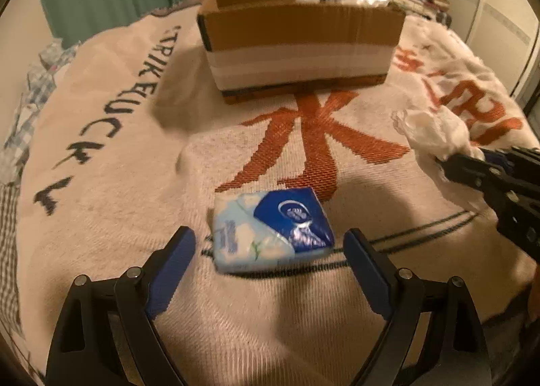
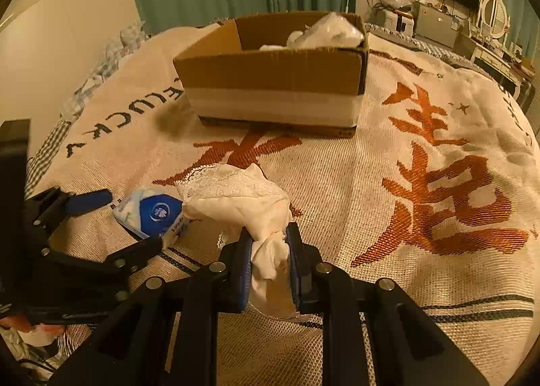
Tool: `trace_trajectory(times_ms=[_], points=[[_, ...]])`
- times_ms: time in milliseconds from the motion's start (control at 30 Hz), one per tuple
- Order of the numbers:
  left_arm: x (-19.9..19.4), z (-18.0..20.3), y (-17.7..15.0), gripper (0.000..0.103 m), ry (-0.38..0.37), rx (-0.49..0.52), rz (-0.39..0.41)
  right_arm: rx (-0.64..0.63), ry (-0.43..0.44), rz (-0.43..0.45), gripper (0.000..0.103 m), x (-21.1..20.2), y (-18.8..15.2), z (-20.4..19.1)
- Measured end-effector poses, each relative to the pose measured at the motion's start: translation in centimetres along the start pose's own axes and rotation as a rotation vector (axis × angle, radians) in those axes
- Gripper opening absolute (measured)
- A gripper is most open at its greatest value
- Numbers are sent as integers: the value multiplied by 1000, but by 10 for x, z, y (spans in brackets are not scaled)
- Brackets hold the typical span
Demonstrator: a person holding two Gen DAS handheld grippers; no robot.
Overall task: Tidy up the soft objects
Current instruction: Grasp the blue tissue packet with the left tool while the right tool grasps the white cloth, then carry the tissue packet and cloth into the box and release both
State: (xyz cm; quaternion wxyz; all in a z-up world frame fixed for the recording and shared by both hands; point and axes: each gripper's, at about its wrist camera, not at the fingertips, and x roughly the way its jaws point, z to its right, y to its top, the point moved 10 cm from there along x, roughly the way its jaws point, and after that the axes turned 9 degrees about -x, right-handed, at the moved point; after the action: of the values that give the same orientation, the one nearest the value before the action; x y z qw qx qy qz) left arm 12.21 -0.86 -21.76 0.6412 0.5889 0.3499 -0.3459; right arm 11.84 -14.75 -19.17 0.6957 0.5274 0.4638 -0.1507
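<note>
A blue and white tissue pack [image 1: 271, 229] lies on the woven blanket, between and just ahead of the spread blue pads of my left gripper [image 1: 270, 244], which is open and not touching it. In the right wrist view the same pack [image 2: 152, 215] sits at the left with the left gripper [image 2: 131, 217] around it. My right gripper [image 2: 270, 234] is shut on a white lace-edged cloth [image 2: 243, 197], bunched between its pads and lifted off the blanket. That cloth [image 1: 435, 132] shows at the right edge of the left wrist view, in the right gripper [image 1: 449, 161].
An open cardboard box [image 1: 300, 38] stands farther back on the blanket [image 1: 135, 217], with white soft items [image 2: 324, 31] inside. The blanket carries large orange characters and black lettering. Green curtains, a desk with clutter and a screen stand behind the bed.
</note>
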Motion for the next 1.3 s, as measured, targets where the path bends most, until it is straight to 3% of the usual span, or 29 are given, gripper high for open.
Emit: trace_trajectory(times_ms=[167, 200, 267, 367, 800, 1100, 1300], points=[[26, 3, -7, 89, 62, 50, -50, 6, 18, -21, 18, 11, -6, -5], [26, 4, -9, 89, 61, 58, -50, 9, 20, -21, 18, 11, -6, -4], [24, 7, -12, 75, 32, 62, -56, 12, 22, -18, 18, 10, -8, -5], [17, 11, -15, 74, -1, 63, -50, 19, 22, -10, 18, 7, -8, -4], [-47, 31, -8, 74, -59, 78, 74, 16, -27, 77, 18, -47, -3, -8], [-111, 35, 42, 74, -57, 98, 248, -6, -86, 203, 18, -115, 36, 1], [-143, 31, 95, 74, -70, 83, 340, -58, -98, 316, 18, -154, 96, 7]])
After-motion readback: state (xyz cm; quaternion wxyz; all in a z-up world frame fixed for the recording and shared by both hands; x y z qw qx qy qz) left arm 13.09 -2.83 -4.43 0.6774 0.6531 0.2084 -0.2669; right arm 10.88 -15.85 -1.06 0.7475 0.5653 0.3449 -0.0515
